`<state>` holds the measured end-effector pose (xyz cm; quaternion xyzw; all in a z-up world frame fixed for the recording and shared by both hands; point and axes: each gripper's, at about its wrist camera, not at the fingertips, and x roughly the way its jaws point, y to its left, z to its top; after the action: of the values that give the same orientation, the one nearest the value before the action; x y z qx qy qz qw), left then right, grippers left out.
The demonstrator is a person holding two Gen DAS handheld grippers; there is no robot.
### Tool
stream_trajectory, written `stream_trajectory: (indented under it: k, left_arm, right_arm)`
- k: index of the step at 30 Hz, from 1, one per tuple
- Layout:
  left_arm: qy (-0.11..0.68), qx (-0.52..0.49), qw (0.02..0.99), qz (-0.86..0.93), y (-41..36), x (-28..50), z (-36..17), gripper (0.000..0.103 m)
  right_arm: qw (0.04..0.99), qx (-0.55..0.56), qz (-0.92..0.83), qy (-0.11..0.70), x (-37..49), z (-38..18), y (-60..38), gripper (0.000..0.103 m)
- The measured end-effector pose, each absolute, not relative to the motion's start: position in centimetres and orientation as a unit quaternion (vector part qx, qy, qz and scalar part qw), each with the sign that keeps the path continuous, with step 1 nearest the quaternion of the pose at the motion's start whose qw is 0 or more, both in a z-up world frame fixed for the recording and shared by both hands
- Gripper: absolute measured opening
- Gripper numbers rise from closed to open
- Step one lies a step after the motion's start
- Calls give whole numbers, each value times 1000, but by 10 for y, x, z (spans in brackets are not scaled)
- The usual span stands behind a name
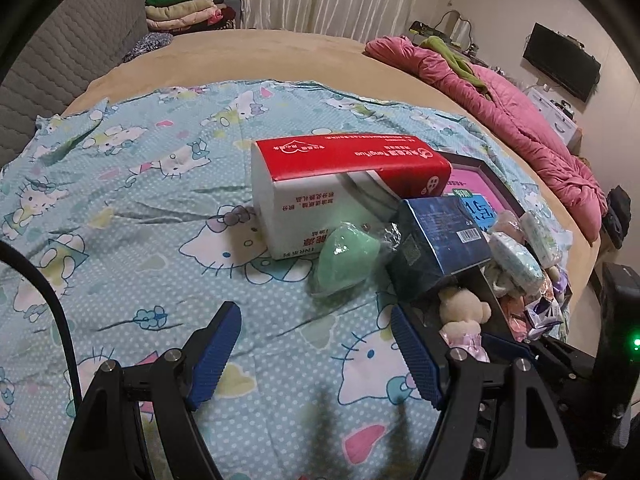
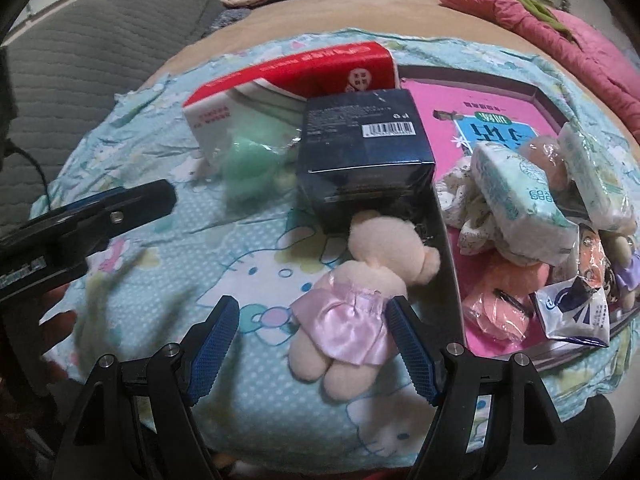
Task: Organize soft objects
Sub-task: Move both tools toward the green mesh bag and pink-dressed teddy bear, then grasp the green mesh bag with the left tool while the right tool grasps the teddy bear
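- The left gripper (image 1: 316, 344) hovers low over the Hello Kitty sheet (image 1: 132, 216) with its blue-padded jaws spread wide and nothing between them.
- The right gripper (image 2: 312, 346) also has its jaws wide apart; the plush bear (image 2: 352, 300) in a pink satin dress lies face down on the sheet between them, its dress close against the right-hand pad, though contact is hard to judge in this blurred view.
- The bear's head rests against the base of the dark blue box (image 2: 362, 152) and just beside the dark wall of the tray (image 2: 442, 216).
- A green soft piece in clear wrap (image 1: 346, 258) lies on the sheet, touching the front of the red-and-white tissue pack (image 1: 320, 184) and just beside the dark blue box.
- The tissue pack leans over the far left corner of the tray.
- Inside the pink-bottomed tray sit two wrapped pocket tissue packs (image 2: 516, 196), a crumpled patterned cloth (image 2: 464, 204), an orange plush in plastic (image 2: 500, 296), a small blue-and-white sachet (image 2: 576, 308) and a tiny doll in purple (image 2: 626, 272).
- Seen from the right wrist camera, the left gripper's black body comes in from the left edge, above the sheet.
- Across the tan bed (image 1: 256, 56), a pink quilt (image 1: 516, 108) lies along the far side.
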<state>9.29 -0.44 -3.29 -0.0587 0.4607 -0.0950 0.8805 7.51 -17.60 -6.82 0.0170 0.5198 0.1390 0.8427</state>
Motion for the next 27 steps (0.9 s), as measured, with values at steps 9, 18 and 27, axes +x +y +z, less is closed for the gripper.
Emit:
stream_trajectory:
  k: [9,18,27]
  left_arm:
    - [457,-60,881,-110,-6,110,-44,77]
    - [469,-71,872,-122,-10,134,-59,77]
    - [484,-53,862,-138,-23,147,-73,77]
  right_arm:
    - [844,-68,164,506,84,-87,-156,78]
    - [843,-57,179,504,81,-84,-160,68]
    - [842,-89,138,514,87,-99,-127,101]
